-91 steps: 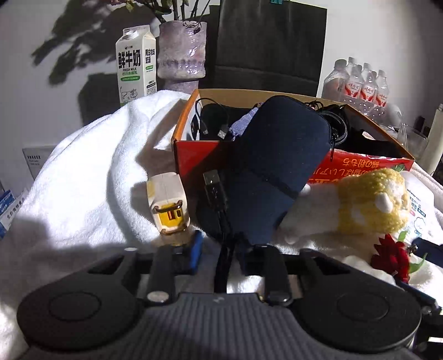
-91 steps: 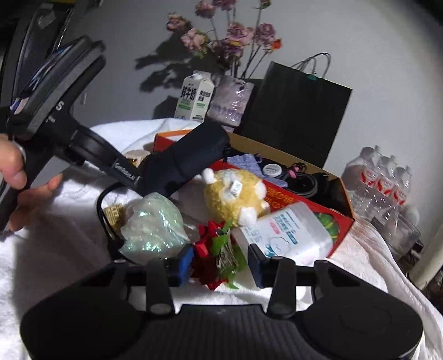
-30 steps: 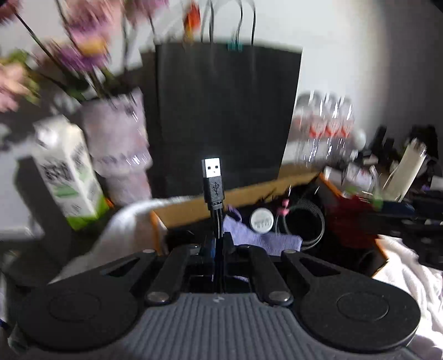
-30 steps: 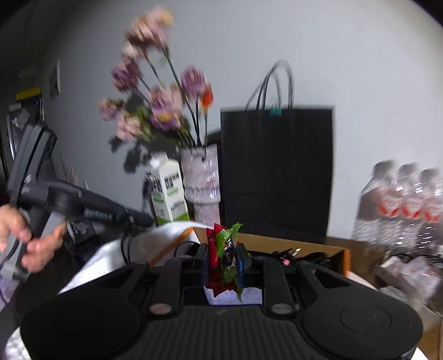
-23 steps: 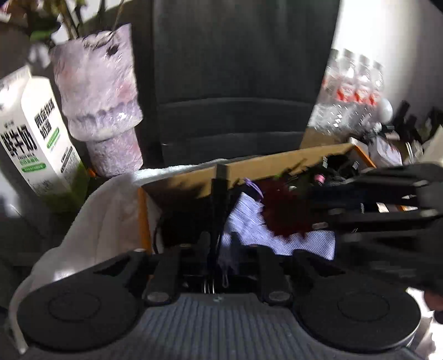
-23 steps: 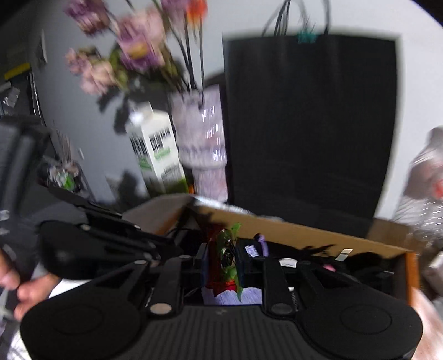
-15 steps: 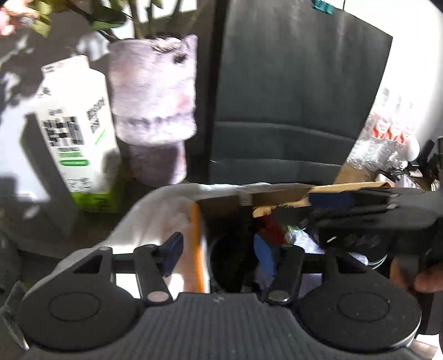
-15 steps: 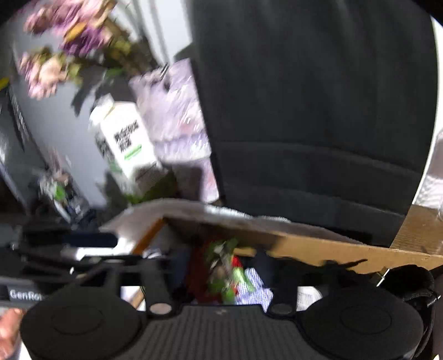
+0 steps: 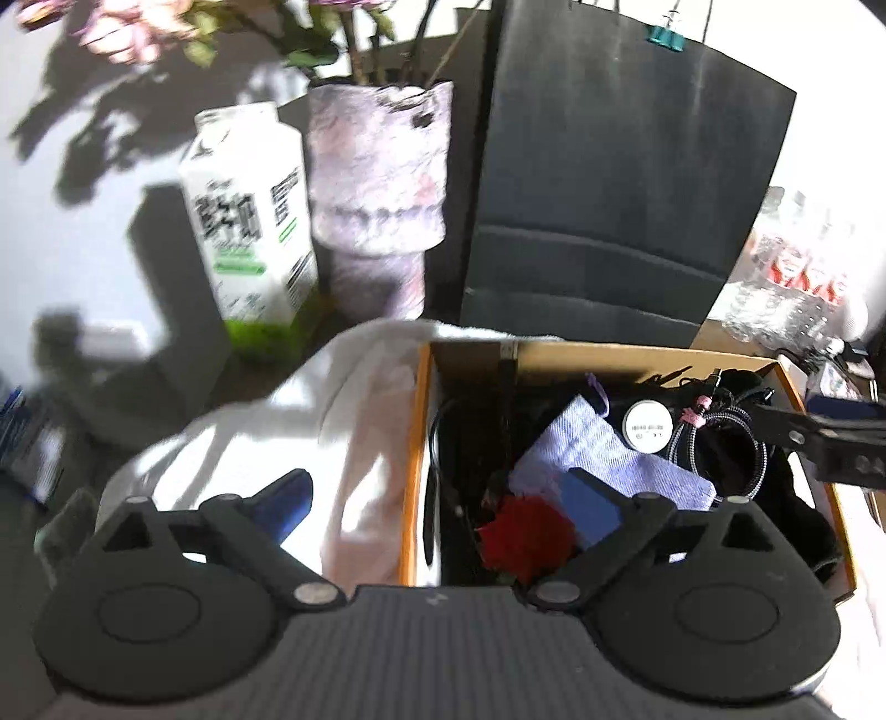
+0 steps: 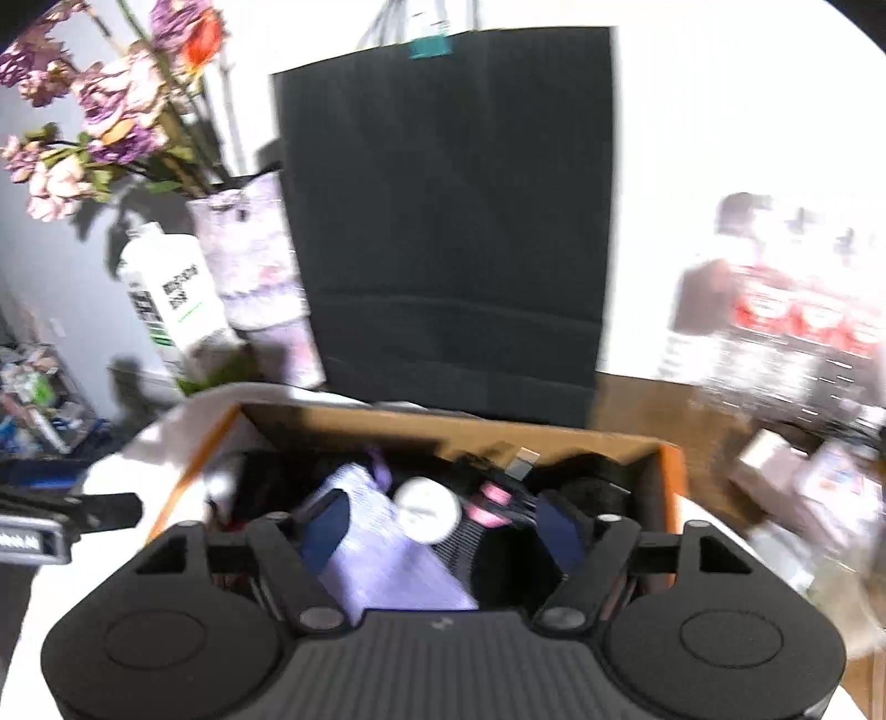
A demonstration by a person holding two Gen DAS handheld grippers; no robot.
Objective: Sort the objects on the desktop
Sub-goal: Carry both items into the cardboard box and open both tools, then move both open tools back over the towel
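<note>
Both grippers point down at a slant. The left gripper (image 9: 440, 507) has its jaws opening, spread really wide, nothing pinched between the blue pads. The right gripper (image 10: 446, 529) is opening too, not quite as wide, also gripping nothing.

Harsh glare, hard shadows, motion blur

Black paper bag (image 9: 620, 210) upright at 12 o'clock, teal clip (image 9: 664, 39) on its top edge. Vase (image 9: 376, 183) with pink-purple flowers (image 10: 105, 105) at 11 o'clock, just beside the bag. Milk carton (image 9: 249, 216) at 10 o'clock, just beside the vase. Bottled water pack (image 9: 797, 277) at 2 o'clock, blurred. Grey-white wall (image 10: 720, 99) behind.
</note>
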